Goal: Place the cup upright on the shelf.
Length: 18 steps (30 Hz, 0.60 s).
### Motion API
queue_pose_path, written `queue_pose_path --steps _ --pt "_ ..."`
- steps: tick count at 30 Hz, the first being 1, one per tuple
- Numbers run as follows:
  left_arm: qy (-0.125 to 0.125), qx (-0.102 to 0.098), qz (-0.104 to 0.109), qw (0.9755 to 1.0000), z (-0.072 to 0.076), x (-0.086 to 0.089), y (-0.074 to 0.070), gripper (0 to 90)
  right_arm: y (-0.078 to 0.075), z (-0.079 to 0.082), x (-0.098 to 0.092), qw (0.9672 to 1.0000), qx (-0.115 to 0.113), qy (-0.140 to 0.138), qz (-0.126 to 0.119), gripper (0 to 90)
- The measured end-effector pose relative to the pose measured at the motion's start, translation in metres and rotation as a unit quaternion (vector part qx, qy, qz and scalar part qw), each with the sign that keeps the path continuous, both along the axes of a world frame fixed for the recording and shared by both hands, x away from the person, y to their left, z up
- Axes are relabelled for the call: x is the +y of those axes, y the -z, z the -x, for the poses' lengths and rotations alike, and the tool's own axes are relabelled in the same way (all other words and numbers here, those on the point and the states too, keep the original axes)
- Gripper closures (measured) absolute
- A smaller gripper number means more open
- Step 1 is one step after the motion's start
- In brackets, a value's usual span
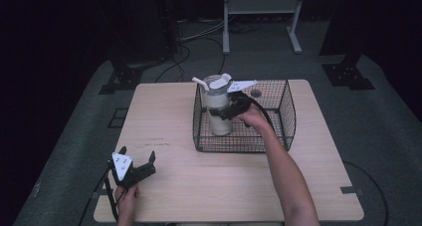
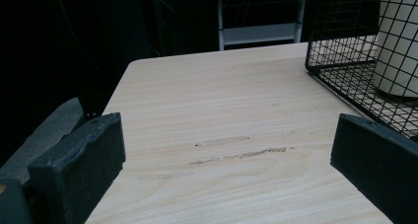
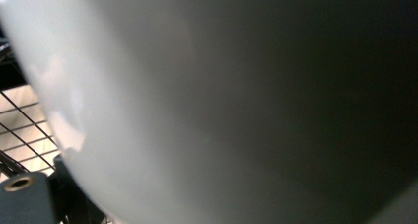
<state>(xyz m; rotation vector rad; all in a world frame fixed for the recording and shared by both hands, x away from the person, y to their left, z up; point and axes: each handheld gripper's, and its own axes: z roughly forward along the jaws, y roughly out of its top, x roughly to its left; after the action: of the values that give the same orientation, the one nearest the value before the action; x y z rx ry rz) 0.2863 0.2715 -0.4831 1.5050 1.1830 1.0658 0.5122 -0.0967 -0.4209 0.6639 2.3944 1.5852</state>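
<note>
- Lower left of the high view: the left gripper rests on the wooden table near its front corner, well apart from the work. Its jaws are spread wide with nothing between them; in the left gripper view bare tabletop lies between the two black pads.
- The left hand holds that gripper low and level, pointed toward the middle of the table, and looks idle.
- Centre of the high view: a white tumbler with a lid and a straw stands upright inside the wire basket, in its left part. Whether its base touches the basket floor I cannot tell.
- Just right of the tumbler: the right gripper meets the tumbler's side at mid-height. Its jaws seem closed around the body, pinching it; the right gripper view has the pale wall pressed right up to the lens.
- The right forearm reaches in from the lower right, over the basket's front rim, wrist bent toward the tumbler.
- My reading: the tumbler is gripped and inside the basket, so either release or lift-out is what remains.
</note>
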Motion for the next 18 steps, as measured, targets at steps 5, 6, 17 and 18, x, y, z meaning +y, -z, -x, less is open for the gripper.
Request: queue_pose_path --steps 5,6,17,18 --pt "0.001 0.000 -0.002 1.0000 0.0000 -0.0003 0.0001 0.0 0.0008 0.0014 -0.0024 0.9999 -0.009 -0.007 0.003 6.4" --pt "0.001 0.000 -0.002 1.0000 0.0000 -0.0003 0.0001 0.0 0.0006 0.0020 -0.0027 0.9999 -0.008 -0.007 0.004 6.4" --pt "0.004 0.001 -0.003 1.0000 0.0005 -0.0003 0.0000 0.0 0.0020 0.0042 -0.0053 0.9999 -0.010 -0.006 0.003 6.3" --pt "0.003 0.001 -0.004 1.0000 0.0004 -0.0005 0.0001 0.0 0.0024 0.0049 -0.0069 0.9999 -0.011 -0.006 0.004 6.4"
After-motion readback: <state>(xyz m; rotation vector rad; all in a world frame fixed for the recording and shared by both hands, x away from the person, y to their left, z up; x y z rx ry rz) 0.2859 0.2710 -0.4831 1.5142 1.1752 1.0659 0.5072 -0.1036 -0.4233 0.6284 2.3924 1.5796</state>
